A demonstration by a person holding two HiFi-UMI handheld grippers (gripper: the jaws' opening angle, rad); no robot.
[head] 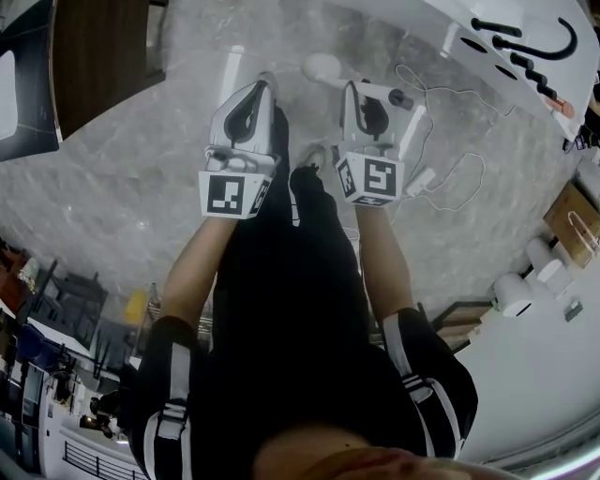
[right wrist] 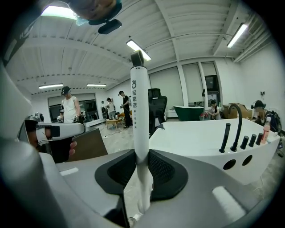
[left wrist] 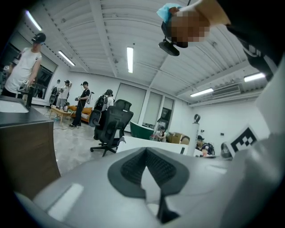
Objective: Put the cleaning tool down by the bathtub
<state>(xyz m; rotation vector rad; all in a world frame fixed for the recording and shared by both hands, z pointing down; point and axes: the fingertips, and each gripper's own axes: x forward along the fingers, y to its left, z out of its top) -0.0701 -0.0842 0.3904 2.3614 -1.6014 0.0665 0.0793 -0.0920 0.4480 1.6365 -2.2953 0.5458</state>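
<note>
1. Head view: job's not done yet imo. The right tool (head: 356, 89) is clamped on the cleaning wand (head: 323, 67), so it isn't set down on the grey floor (head: 141, 187) yet. The white bathtub (head: 431, 11) sits just off to the right. What's left, I reckon, is to lower it beside the tub and let go. The left tool (head: 261, 86) is alongside and doesn't touch the wand. Count: two tools, one wand, one tub here, and one white cable with a block on it (head: 421, 180) lying on the floor.
2. Left gripper view: the left tool's jaws are closed together with nothing in them. Behind there's one black office chair (left wrist: 111, 124), one dark green tub (left wrist: 142, 130), and a handful of people too small to count properly.
3. Right gripper view: one wand, white with a black tip, stands upright between the pads, which press on it from both sides. The white tub is close on the right, with one curved black spout (right wrist: 238, 127) and two round holes in its side.
</note>
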